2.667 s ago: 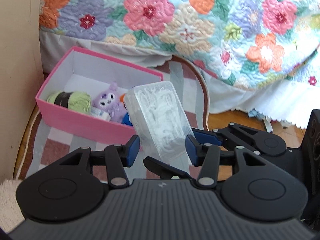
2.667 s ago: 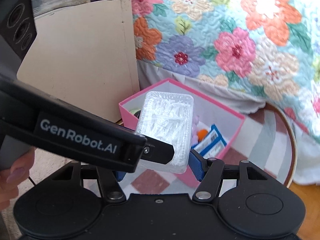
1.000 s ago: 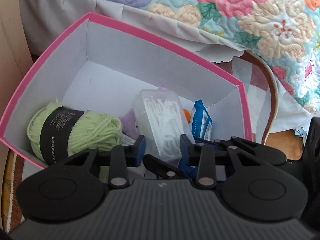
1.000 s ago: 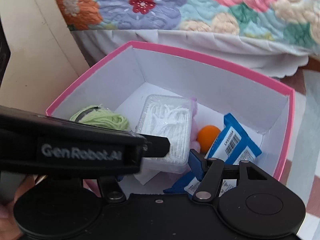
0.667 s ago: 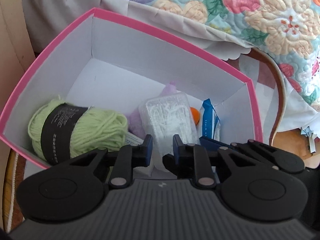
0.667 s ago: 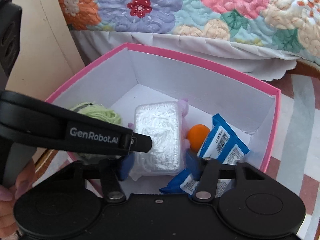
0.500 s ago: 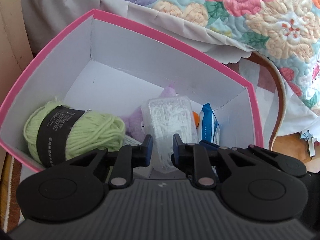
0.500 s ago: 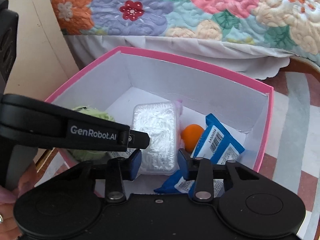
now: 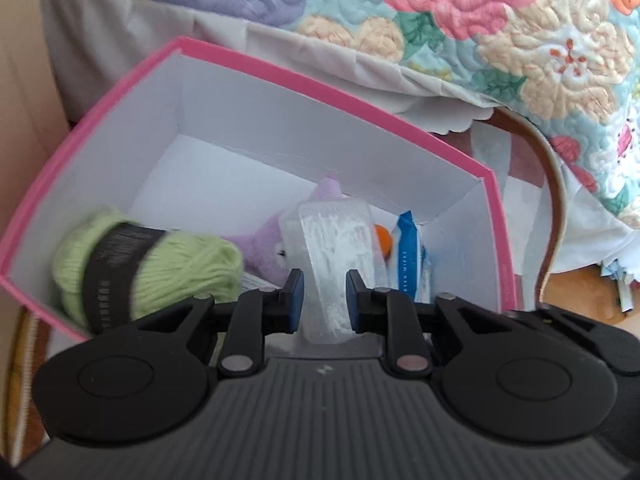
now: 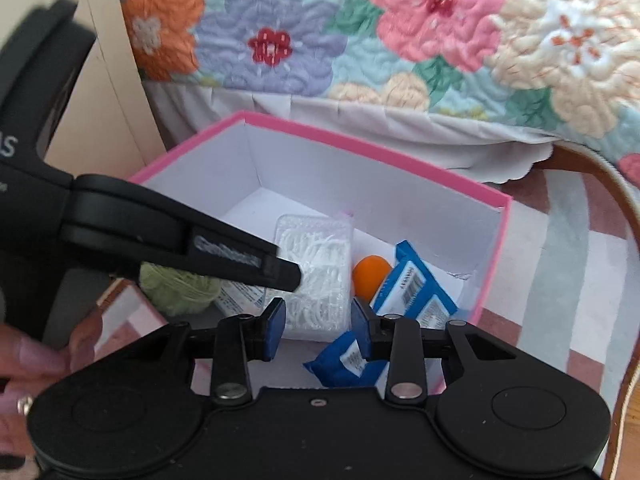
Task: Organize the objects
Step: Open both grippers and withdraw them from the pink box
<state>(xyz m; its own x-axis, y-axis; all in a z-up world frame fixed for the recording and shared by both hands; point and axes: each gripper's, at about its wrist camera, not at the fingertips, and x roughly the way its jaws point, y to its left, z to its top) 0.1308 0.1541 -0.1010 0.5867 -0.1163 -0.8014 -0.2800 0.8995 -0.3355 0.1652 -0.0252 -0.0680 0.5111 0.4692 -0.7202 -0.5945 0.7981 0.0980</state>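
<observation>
The clear plastic box of white picks [image 9: 332, 236] [image 10: 316, 256] lies inside the pink cardboard box [image 9: 320, 88] [image 10: 360, 148], leaning on a purple plush [image 9: 260, 244]. My left gripper [image 9: 323, 300] hovers over its near end, jaws shut with only a narrow slit and nothing gripped. In the right wrist view one of its fingers [image 10: 240, 256] reaches across the clear box. My right gripper [image 10: 318, 320] hangs above the pink box's near side. Its blue pads stand a small gap apart, holding nothing, and the clear box shows beyond them.
Green yarn [image 9: 160, 268], an orange ball [image 10: 370, 272] and blue wipe packs [image 10: 416, 288] share the pink box. A flowered quilt [image 9: 480, 20] hangs behind, a beige panel [image 10: 108, 40] stands left, and a checked rug [image 10: 568, 260] lies right. A person's hand [image 10: 40, 360] holds the left gripper.
The clear box, carried above the rug earlier, now rests in the pink box. Both grippers' jaws have narrowed and both have drawn back from it; the right one has also risen.
</observation>
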